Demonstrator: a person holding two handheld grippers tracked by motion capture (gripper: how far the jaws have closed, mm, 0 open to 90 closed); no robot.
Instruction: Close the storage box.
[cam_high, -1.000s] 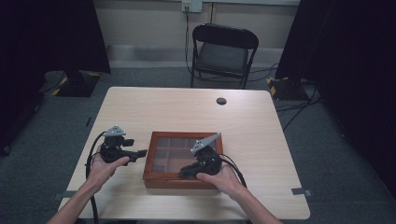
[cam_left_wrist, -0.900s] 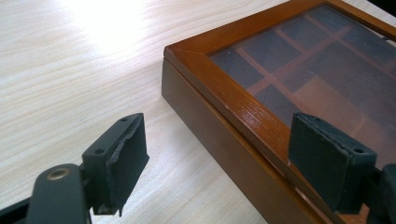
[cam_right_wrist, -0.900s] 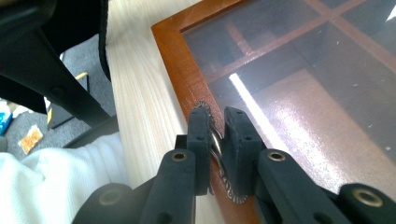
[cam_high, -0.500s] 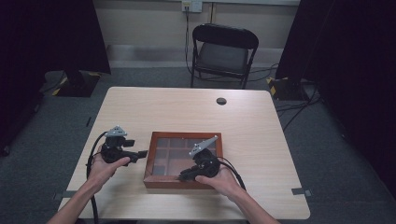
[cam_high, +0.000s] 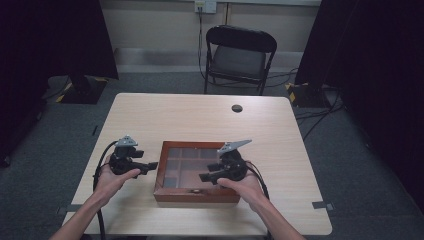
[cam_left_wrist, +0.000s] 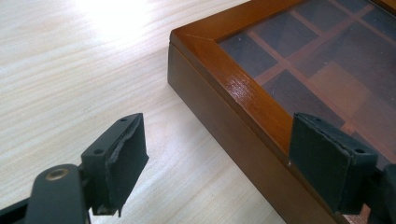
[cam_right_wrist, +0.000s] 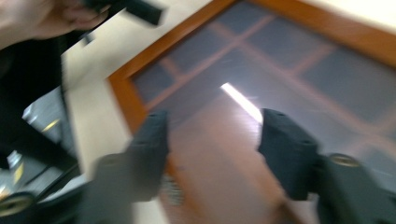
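Two bare forearms, no sleeves showing, each hand with a black handheld gripper. The left gripper (cam_high: 151, 165) has a small grey three-cornered plate on top and a black cable looping from its back; the right gripper (cam_high: 204, 177) has a larger grey plate and its own black cable. Up close, the left gripper's fingers (cam_left_wrist: 122, 164) are flat matte-black pads with small screw holes and a brass-coloured pivot pin.

chair (cam_high: 240, 55): behind table (cam_high: 165, 115) | black disc (cam_high: 237, 108): far table edge | dark curtains (cam_high: 55, 35)

Reddish-brown wooden box (cam_high: 196, 195); pale wood-grain table (cam_high: 200, 120); black chair (cam_high: 239, 55).
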